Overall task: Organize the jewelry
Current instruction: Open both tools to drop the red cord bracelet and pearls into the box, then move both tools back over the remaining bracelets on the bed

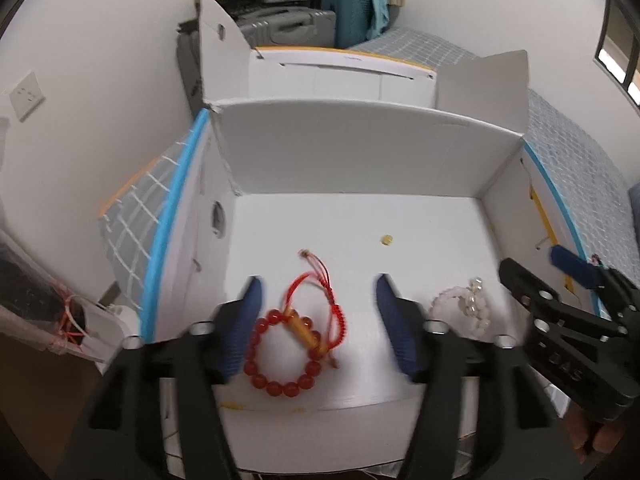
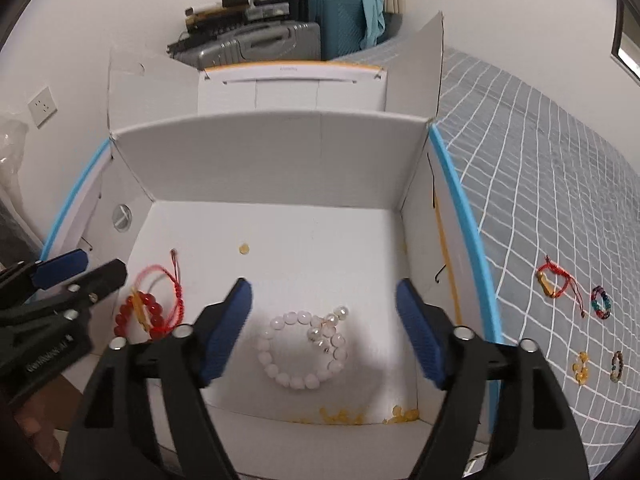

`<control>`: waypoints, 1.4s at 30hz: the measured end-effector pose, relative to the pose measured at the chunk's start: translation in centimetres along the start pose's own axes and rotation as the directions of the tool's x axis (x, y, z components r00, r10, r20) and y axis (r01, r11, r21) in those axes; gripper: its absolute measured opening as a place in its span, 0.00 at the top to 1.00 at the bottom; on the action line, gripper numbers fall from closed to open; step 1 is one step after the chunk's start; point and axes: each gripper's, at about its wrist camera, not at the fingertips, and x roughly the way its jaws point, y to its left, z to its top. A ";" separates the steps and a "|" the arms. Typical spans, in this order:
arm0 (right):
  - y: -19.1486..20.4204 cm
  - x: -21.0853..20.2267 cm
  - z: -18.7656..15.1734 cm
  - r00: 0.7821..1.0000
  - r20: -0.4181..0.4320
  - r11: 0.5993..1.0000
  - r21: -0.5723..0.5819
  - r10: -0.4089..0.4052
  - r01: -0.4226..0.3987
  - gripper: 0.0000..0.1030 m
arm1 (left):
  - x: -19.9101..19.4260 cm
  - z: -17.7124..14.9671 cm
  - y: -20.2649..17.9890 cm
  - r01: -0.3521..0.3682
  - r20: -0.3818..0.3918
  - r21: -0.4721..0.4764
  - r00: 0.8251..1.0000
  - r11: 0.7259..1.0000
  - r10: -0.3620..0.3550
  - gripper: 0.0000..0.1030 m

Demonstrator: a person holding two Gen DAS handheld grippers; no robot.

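Observation:
A white open box [image 1: 360, 152] [image 2: 272, 152] holds the jewelry. A red bead bracelet [image 1: 280, 364] [image 2: 138, 314] with a red cord and a gold charm lies on the box floor, between the blue pads of my left gripper [image 1: 318, 292], which stands open above it. A pale pink bead bracelet [image 2: 304, 350] [image 1: 464, 306] lies to its right, under my open right gripper [image 2: 324, 292]. Neither bracelet is touched by the pads. Each gripper shows at the edge of the other's view.
A small yellow bead [image 1: 386, 240] [image 2: 244, 249] lies loose on the box floor. Several more bracelets lie on the grey checked bedspread [image 2: 560, 200] right of the box, among them a red cord one [image 2: 554, 278]. Suitcases [image 2: 280, 40] stand behind.

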 end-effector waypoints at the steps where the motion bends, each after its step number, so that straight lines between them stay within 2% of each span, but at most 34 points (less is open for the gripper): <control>1: -0.1 -0.2 0.1 1.000 0.008 1.000 0.002 -0.003 0.003 0.20 | -0.2 0.0 -0.1 -0.005 0.007 0.005 1.000 1.000 0.005 0.39; 4: -0.6 -1.0 0.3 0.999 0.035 1.000 0.016 -0.013 0.013 0.12 | -0.7 0.1 -0.2 -0.014 0.025 0.006 1.000 1.000 0.014 0.27; 10: -1.6 -2.2 0.5 0.997 0.068 0.999 0.023 -0.037 0.036 0.07 | -1.8 0.4 -0.3 -0.003 0.059 -0.004 0.998 1.000 0.004 0.12; 16: -3.2 -3.6 0.6 0.993 0.096 0.997 0.043 -0.067 0.063 0.07 | -2.9 0.7 -1.3 0.015 0.095 0.013 0.995 1.000 -0.016 0.06; 26: -8.9 -6.8 0.7 0.981 0.136 0.984 0.135 -0.137 0.118 0.07 | -4.1 1.6 -4.6 0.064 0.125 0.072 0.989 0.995 -0.073 0.06; 33: -13.0 -8.6 -0.2 0.973 0.152 0.972 0.185 -0.176 0.147 0.07 | -4.4 2.0 -7.8 0.119 0.117 0.124 0.984 0.985 -0.133 0.06; 42: -19.6 -9.8 -2.8 0.960 0.117 0.939 0.267 -0.253 0.215 0.07 | -4.3 2.2 -13.9 0.209 0.100 0.206 0.967 0.956 -0.233 0.06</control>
